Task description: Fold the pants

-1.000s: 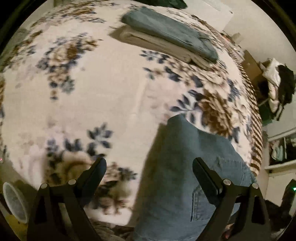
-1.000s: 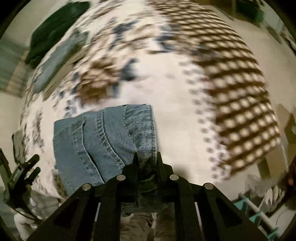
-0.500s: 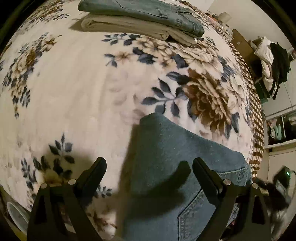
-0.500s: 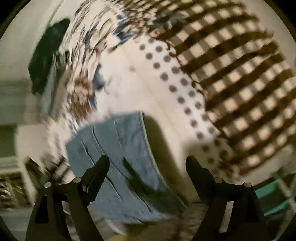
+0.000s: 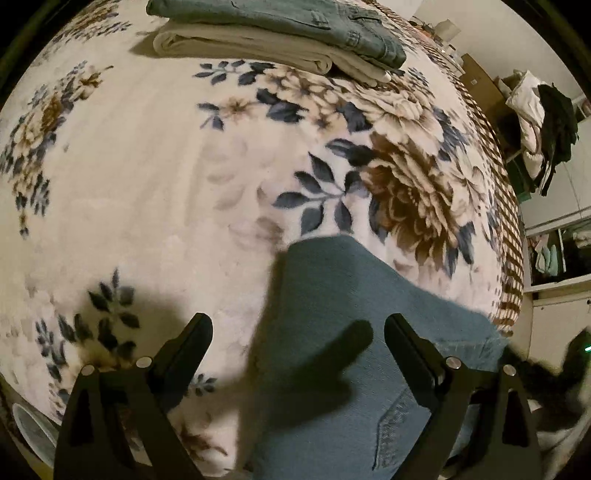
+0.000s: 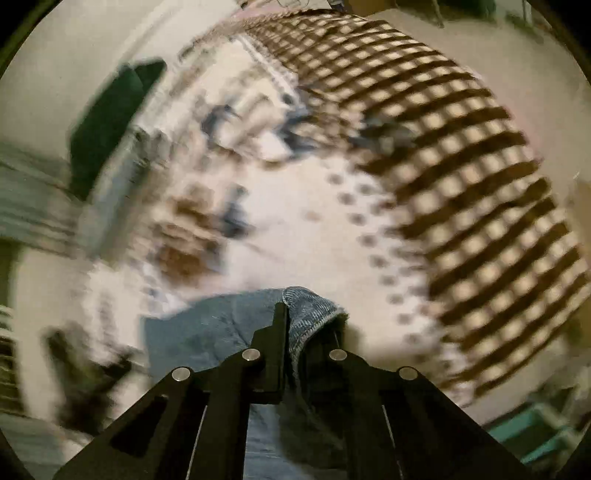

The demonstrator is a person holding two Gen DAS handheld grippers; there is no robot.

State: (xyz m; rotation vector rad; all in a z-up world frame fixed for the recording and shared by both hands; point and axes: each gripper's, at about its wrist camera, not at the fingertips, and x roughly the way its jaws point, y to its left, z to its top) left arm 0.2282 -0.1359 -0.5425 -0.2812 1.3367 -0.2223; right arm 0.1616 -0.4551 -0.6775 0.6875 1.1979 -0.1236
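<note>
Left wrist view: left gripper (image 5: 297,328), fingers spread wide and grasping nothing, poised above the jeans (image 5: 332,332), which lay folded on the near part of the floral blanket (image 5: 147,166), one back pocket (image 5: 399,424) showing by the right finger. The gripper's shadow fell across the denim. At the far edge of the blanket, well apart from the jeans, a stack: folded denim (image 5: 288,22) on top of folded beige cloth (image 5: 240,48). Clothes (image 5: 539,110) hung at the far right. Right wrist view, blurred by motion: right gripper (image 6: 299,332), fingers clenched on a hem of the jeans (image 6: 310,306), the rest of the denim spreading left and below the fingers. Blanket (image 6: 314,229) beyond, its checked border (image 6: 480,184) to the right; a dark green item (image 6: 107,118) at far left, not identifiable. Judgement: the step in hand appeared to be carrying the gripped edge over for a further fold. To do it well, the right grip should hold both layers firm and travel low and straight, so the fold lands square; the left gripper would best pin or take the opposite corner, keeping the edges aligned before release.
</note>
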